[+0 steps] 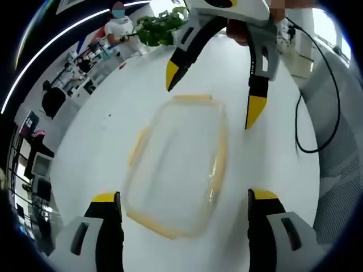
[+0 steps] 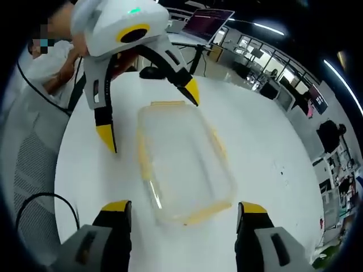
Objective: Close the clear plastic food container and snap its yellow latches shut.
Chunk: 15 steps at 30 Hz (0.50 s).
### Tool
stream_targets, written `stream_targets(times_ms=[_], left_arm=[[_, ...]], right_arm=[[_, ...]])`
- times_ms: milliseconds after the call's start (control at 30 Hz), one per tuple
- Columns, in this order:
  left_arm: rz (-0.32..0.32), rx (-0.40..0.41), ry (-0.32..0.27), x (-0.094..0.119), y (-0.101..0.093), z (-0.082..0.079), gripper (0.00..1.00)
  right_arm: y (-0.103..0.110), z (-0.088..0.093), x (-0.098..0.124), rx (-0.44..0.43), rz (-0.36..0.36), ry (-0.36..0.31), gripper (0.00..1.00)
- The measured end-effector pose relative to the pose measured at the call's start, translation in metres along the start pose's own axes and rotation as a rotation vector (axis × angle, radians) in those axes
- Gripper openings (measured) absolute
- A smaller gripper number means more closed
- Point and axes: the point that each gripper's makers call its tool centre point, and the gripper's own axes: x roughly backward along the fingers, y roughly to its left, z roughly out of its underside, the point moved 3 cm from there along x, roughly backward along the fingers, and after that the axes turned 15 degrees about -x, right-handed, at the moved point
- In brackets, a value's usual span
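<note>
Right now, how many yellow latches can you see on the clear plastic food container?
4. On the clear plastic food container, one yellow latch on each side: far end, near end, left long side, right long side. None looks hidden.

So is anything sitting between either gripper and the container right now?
Nothing visible. The clear container lies alone on the white table, with both the left gripper and right gripper open above its opposite ends, only bare tabletop around it.

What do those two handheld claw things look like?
Each gripper has a white plastic body with two black jaws ending in yellow tips. The right gripper trails a black cable; the left gripper has a yellow-ringed black lens and a small green light.
</note>
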Motion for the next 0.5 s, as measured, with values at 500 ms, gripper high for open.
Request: stream_targets(times_ms=[500], left_arm=[[-0.053,0.133,-0.054,0.021,-0.018,0.005,0.91]], right_arm=[[0.014,0.021,0.02,-0.153,0.04,-0.088,0.72]])
